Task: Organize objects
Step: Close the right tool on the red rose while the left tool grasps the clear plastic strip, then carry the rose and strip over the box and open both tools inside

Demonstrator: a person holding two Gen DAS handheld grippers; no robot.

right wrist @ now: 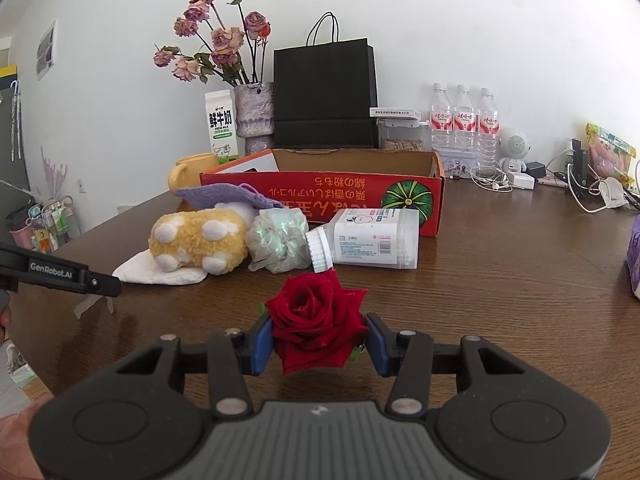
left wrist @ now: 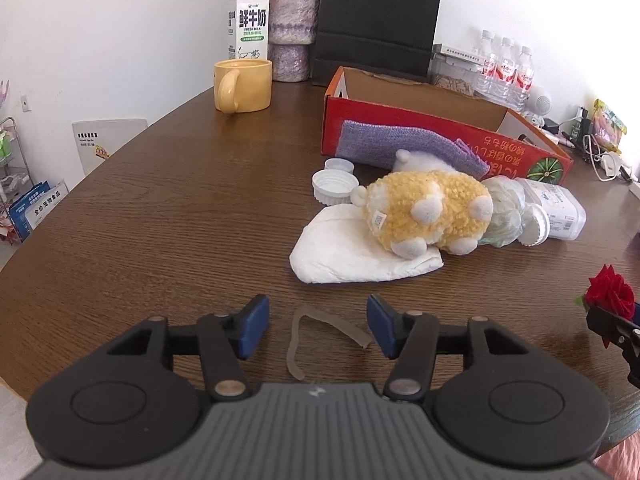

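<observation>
My right gripper (right wrist: 319,338) is shut on a red rose (right wrist: 316,316), its bloom filling the space between the blue pads above the wooden table (right wrist: 500,320). My left gripper (left wrist: 318,328) stands open over the table (left wrist: 160,220). A thin curled translucent strip (left wrist: 298,344) lies on the wood between the left pads, touched by neither. Further off lie a yellow plush toy (left wrist: 428,214) on a white folded cloth (left wrist: 352,248), a pale mesh bundle (left wrist: 506,210), a white jar on its side (left wrist: 558,208), two white lids (left wrist: 334,186) and a purple cloth (left wrist: 404,146) against a red open box (left wrist: 400,120).
A yellow mug (left wrist: 242,86), milk carton (left wrist: 248,22), vase (left wrist: 294,28), black paper bag (left wrist: 376,20) and water bottles (left wrist: 506,70) line the back by the wall. Cables and small devices (right wrist: 560,184) crowd the right rear. The table's rounded left edge (left wrist: 60,204) drops to floor clutter.
</observation>
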